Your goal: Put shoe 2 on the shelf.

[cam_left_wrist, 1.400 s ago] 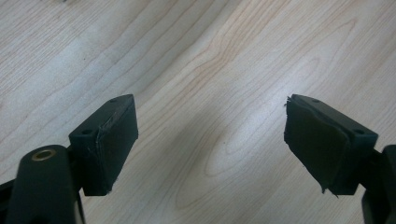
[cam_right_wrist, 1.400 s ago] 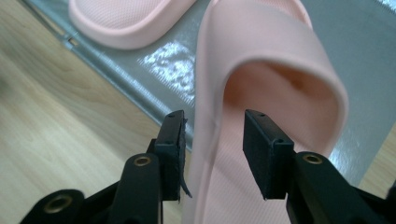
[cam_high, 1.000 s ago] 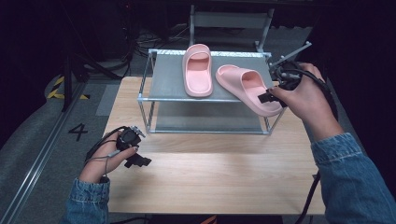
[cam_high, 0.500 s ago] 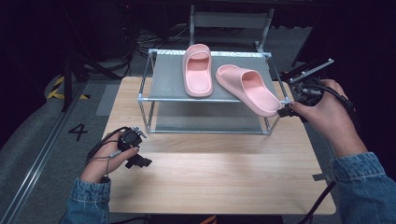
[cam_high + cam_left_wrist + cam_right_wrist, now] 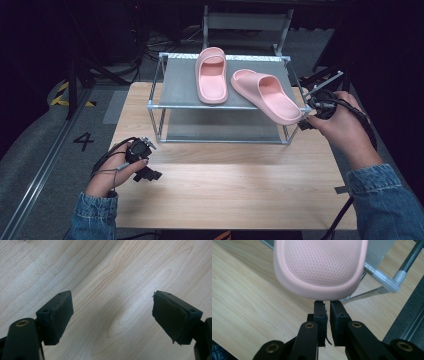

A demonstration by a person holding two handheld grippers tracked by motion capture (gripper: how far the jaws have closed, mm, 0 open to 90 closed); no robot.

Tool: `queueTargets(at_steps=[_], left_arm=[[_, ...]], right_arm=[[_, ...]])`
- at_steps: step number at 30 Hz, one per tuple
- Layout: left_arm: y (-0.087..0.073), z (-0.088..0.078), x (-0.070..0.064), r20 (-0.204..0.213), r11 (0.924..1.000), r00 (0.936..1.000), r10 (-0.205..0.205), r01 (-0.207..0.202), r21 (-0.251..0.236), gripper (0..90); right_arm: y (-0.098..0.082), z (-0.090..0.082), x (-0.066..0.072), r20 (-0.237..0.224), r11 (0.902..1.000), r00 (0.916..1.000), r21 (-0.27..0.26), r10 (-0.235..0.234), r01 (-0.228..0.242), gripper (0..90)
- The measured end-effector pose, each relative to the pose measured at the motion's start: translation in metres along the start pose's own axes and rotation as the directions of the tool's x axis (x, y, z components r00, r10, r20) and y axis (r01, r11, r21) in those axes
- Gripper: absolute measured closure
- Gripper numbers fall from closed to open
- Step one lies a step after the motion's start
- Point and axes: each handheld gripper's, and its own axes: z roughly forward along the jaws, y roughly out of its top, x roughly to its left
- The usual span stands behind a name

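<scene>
Two pink slippers lie on the top shelf of a metal rack [image 5: 175,85]. The left slipper [image 5: 212,75] lies straight. The right slipper [image 5: 267,97] lies slanted, its heel [image 5: 319,265] hanging over the rack's front right corner. My right gripper [image 5: 304,125] sits just off that corner. Its jaws have just been closing and now stand nearly together [image 5: 328,303] with nothing between them, tips right under the heel's rim. My left gripper [image 5: 150,175] rests low over the wooden table at the front left, jaws wide open [image 5: 112,317] over bare wood.
The rack stands at the back of the wooden table [image 5: 225,190] and has a lower shelf [image 5: 220,131] under the top one. A grey chair-like frame [image 5: 245,22] stands behind the table. The floor at the left bears a painted "4" [image 5: 83,141].
My right hand has drawn back from the right slipper's heel, moving right and down, and its jaws have come together. The slipper stays on the shelf. The left hand has not moved.
</scene>
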Motion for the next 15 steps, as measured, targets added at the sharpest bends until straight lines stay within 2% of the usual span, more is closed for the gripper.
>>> queueTargets(at_steps=[4,15], left_arm=[[0.000,0.001,0.000,0.002,1.0000,1.0000,0.001,-0.001,0.005,17.9],[0.002,0.003,-0.001,0.002,0.9998,0.9999,0.013,-0.013,0.013,17.9]], right_arm=[[0.003,-0.001,0.004,0.007,0.9998,0.9998,0.008,-0.018,0.018,86.5],[0.013,0.000,0.028,-0.052,0.9969,0.9956,0.000,-0.079,0.079,87.0]])
